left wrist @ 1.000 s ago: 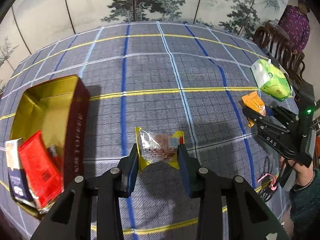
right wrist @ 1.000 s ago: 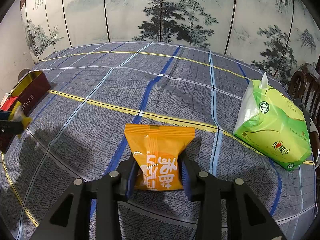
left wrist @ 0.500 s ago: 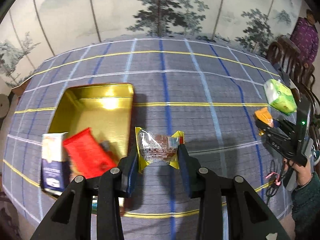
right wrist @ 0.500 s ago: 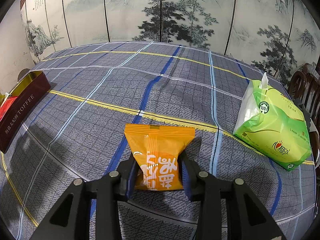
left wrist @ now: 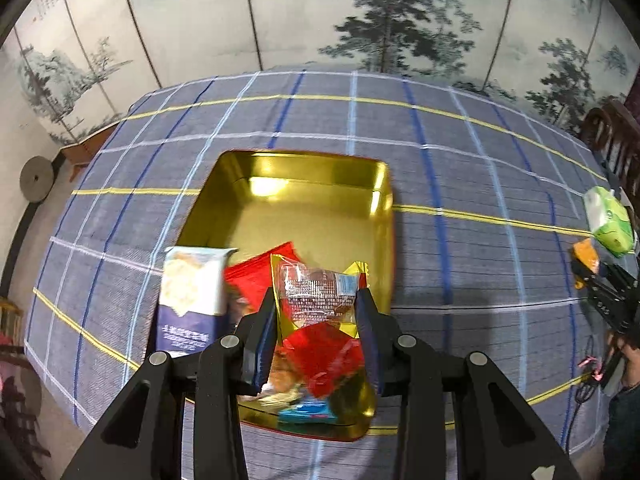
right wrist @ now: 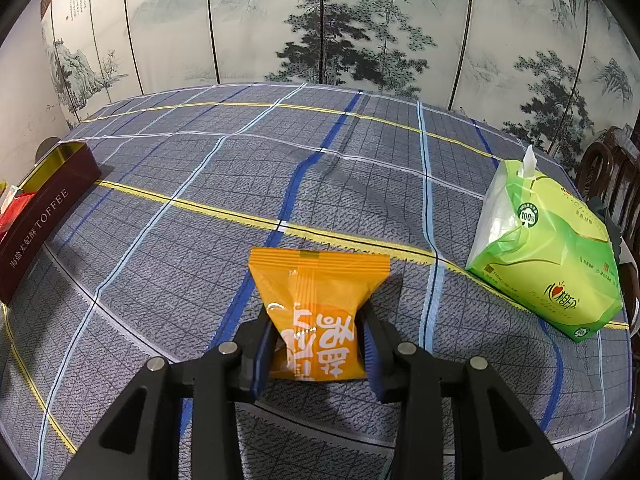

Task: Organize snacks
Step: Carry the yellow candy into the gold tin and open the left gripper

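My left gripper (left wrist: 316, 312) is shut on a clear snack packet with yellow edges (left wrist: 316, 292) and holds it in the air over the near part of the open gold tin (left wrist: 304, 200). Inside the tin lie a red packet (left wrist: 256, 276), a white and blue box (left wrist: 192, 296) standing at its left wall, and more wrappers under the fingers. My right gripper (right wrist: 318, 336) is shut on an orange snack packet (right wrist: 316, 304) that rests on the checked tablecloth. The tin (right wrist: 44, 208), dark red outside, shows at the far left of the right wrist view.
A green tissue pack (right wrist: 548, 248) lies to the right of the orange packet. The right gripper (left wrist: 600, 288) and a hand show at the right edge of the left wrist view. Wooden chairs (left wrist: 612, 140) stand at the table's right side. A painted folding screen closes off the far side.
My left gripper carried the clear packet leftward, from over the cloth to over the tin, which now fills the middle of its view. The right gripper and orange packet stayed still.
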The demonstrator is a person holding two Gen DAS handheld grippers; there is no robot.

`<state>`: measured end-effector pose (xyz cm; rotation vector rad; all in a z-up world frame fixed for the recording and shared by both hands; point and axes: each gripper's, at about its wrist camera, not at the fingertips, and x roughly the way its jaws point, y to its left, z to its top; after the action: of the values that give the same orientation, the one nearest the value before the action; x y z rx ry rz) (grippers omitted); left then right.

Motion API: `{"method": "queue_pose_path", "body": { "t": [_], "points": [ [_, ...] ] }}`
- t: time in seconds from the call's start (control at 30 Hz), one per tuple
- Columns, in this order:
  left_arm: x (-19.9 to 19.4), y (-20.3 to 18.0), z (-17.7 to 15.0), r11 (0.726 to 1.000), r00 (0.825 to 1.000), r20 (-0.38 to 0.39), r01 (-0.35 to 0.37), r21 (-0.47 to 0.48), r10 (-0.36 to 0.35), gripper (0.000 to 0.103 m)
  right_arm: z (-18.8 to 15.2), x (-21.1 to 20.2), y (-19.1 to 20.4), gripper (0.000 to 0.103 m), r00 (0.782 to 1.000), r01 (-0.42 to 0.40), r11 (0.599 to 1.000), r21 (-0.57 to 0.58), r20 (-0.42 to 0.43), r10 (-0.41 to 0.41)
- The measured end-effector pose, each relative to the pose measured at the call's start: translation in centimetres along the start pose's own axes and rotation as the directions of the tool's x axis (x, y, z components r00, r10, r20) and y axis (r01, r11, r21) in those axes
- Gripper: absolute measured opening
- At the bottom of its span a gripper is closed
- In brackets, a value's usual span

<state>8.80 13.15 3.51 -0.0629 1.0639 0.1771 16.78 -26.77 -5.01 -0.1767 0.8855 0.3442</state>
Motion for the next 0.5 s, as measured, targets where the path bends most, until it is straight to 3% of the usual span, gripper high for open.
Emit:
{"method": "queue_pose_path", "body": {
  "t": [0.5],
  "points": [
    [2.5,2.6,-0.4,0.999,0.999,-0.032,-0.022,-0.034,0.021,0.034,0.0,0.0,0.0,0.038,1.000,0.000,1.000,0.000,0.000,0.000]
  ]
}}
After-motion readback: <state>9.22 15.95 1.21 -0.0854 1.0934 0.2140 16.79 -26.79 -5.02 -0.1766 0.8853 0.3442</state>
